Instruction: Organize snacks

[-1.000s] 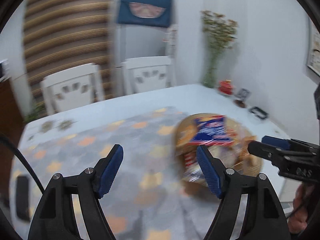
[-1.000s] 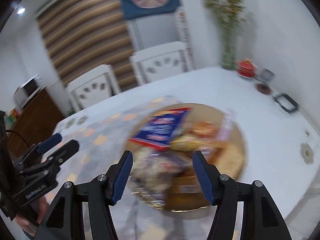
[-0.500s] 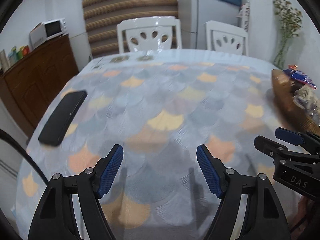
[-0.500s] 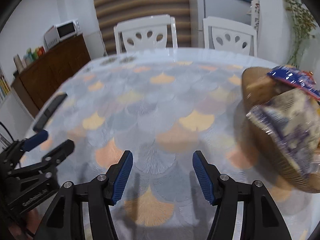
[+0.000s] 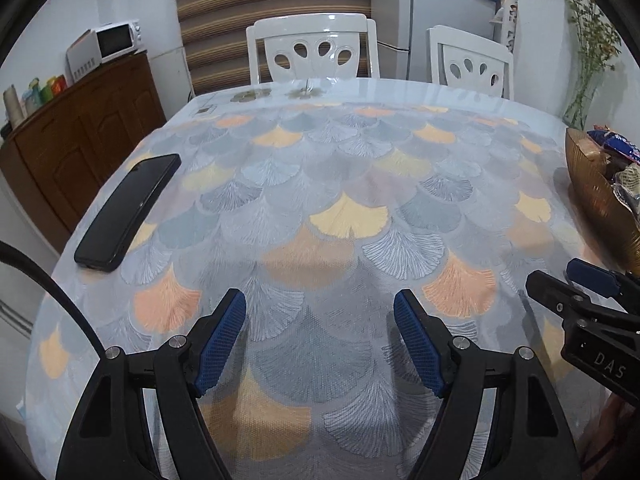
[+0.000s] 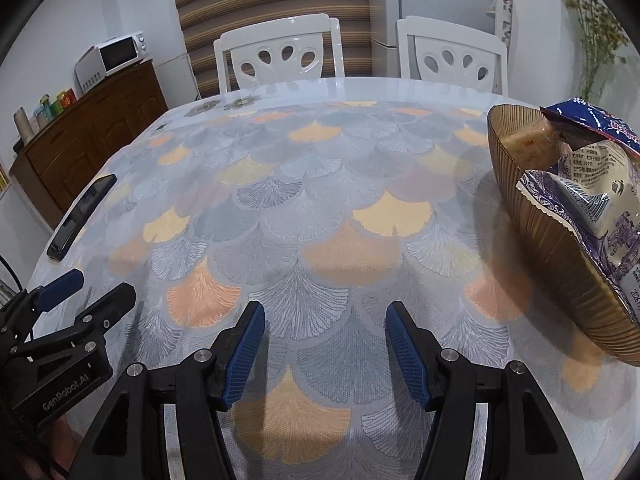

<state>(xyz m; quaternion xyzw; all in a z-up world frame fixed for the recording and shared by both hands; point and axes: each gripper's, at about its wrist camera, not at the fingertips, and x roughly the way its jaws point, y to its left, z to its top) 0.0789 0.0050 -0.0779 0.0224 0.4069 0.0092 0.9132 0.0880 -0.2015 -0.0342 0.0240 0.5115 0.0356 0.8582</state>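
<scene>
A brown ribbed bowl [image 6: 560, 264] stands at the right on the patterned tablecloth, full of snack packets: a blue packet [image 6: 592, 124], a white and purple packet [image 6: 600, 216] and a pale bar [image 6: 528, 144]. The bowl also shows at the right edge of the left wrist view [image 5: 596, 200]. My left gripper [image 5: 320, 336] is open and empty above the cloth near the front edge. My right gripper [image 6: 324, 340] is open and empty, to the left of the bowl. Each gripper shows in the other's view, the right one [image 5: 576, 288] and the left one [image 6: 80, 296].
A black phone [image 5: 124, 212] lies near the table's left edge. Two white chairs [image 5: 312, 52] stand behind the table. A wooden sideboard [image 5: 80, 136] with a microwave is at the left. A vase of flowers [image 5: 588, 64] stands at the far right.
Both views swung left away from the bowl, which went from centre to the right edge. The phone came into view. Both grippers stayed open and now hold nearly still.
</scene>
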